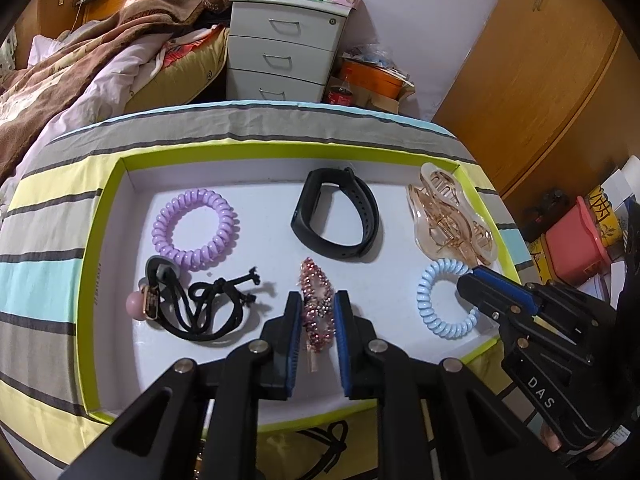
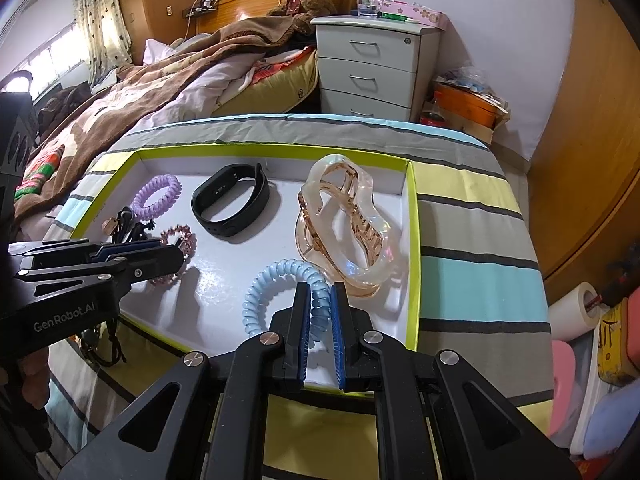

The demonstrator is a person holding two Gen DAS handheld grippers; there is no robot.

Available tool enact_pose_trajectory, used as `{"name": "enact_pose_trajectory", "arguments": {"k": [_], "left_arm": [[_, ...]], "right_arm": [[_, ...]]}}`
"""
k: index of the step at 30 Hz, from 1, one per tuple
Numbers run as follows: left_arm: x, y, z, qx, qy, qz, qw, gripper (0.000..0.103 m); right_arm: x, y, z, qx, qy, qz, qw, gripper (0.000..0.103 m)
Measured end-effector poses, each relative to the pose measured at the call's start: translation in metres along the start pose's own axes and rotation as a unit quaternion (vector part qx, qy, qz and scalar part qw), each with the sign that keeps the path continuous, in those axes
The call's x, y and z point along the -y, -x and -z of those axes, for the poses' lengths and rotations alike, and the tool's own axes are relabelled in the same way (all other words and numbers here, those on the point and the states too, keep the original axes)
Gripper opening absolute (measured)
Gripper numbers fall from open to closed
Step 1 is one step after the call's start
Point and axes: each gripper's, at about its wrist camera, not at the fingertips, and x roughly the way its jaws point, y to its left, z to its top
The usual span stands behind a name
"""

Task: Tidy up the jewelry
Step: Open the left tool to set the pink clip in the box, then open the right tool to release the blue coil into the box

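Observation:
A white tray with a lime-green rim (image 1: 120,176) (image 2: 412,216) lies on a striped cloth. In it are a purple coil tie (image 1: 196,229) (image 2: 157,196), a black band (image 1: 338,213) (image 2: 230,204), a clear amber claw clip (image 1: 448,216) (image 2: 344,224), black elastic ties with a pink bead (image 1: 188,304), a pink sparkly clip (image 1: 317,304) (image 2: 176,240) and a blue coil tie (image 1: 440,300) (image 2: 276,292). My left gripper (image 1: 318,304) (image 2: 176,258) has its jaws around the sparkly clip. My right gripper (image 2: 320,292) (image 1: 472,276) is shut on the blue coil tie.
A bed with a brown blanket (image 2: 132,92) lies to the left. A white drawer unit (image 1: 280,52) (image 2: 376,64) stands behind the table. A wooden wardrobe (image 1: 532,72) is at the right. Boxes and a paper roll (image 2: 576,308) sit on the floor. More black ties (image 2: 104,344) lie outside the tray.

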Motion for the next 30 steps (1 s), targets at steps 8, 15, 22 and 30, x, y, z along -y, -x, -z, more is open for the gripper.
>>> {"name": "enact_pose_trajectory", "arguments": {"k": [8, 15, 22, 30], "left_arm": [[-0.002, 0.003, 0.0, 0.001, 0.006, -0.003, 1.0, 0.034], [0.001, 0.016, 0.004, 0.011, 0.005, 0.004, 0.9999, 0.049], [-0.004, 0.046, 0.006, 0.042, 0.013, 0.008, 0.999, 0.058], [-0.031, 0.095, 0.024, 0.092, 0.049, 0.003, 0.9945, 0.07]], "right_arm": [[0.0, 0.003, 0.0, 0.005, -0.008, 0.0, 1.0, 0.011], [0.0, 0.011, 0.001, 0.013, -0.015, 0.0, 1.0, 0.011], [-0.002, 0.029, 0.007, 0.032, -0.022, -0.008, 0.999, 0.013], [-0.01, 0.052, 0.021, 0.053, -0.045, -0.059, 0.996, 0.016]]}}
